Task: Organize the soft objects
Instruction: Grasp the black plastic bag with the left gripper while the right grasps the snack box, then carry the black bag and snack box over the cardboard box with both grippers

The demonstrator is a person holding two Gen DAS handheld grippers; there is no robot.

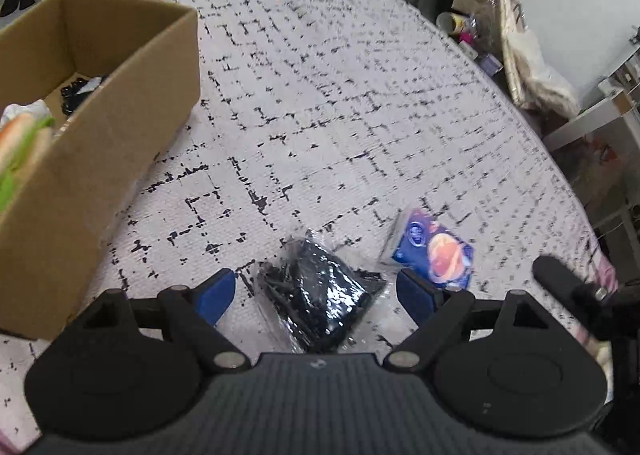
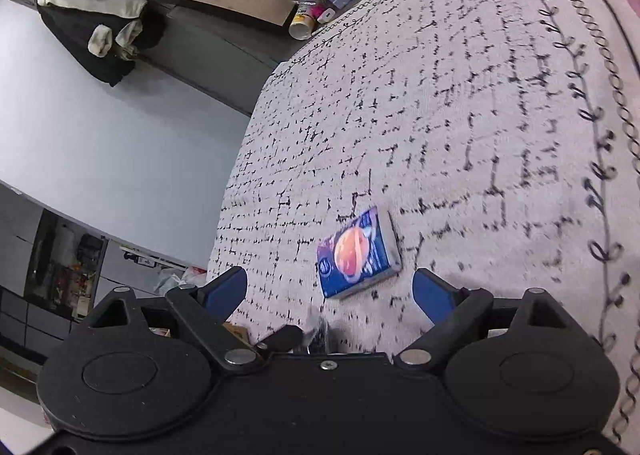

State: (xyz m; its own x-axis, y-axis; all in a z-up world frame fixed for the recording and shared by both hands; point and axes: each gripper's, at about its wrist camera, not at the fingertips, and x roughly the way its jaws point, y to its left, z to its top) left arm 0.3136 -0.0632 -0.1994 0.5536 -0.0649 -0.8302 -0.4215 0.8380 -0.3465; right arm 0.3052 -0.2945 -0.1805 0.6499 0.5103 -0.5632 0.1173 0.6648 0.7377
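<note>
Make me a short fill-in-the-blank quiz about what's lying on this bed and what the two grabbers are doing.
1. The black item in clear plastic lies between the fingers of the ____ gripper.
2. The cardboard box stands on the bed, to the ____ of the black item in the left wrist view.
3. The blue pack shows a round ____ picture.
4. The right gripper has its jaws ____, holding nothing.

Missing words: left; left; orange; open

A bed (image 1: 340, 103) under a white cover with a broken black grid carries a cardboard box (image 1: 120, 127) at its left. Right of the box lies a clear-wrapped black bundle (image 1: 320, 291), then a blue tissue pack (image 1: 434, 251) just beside it.
</note>
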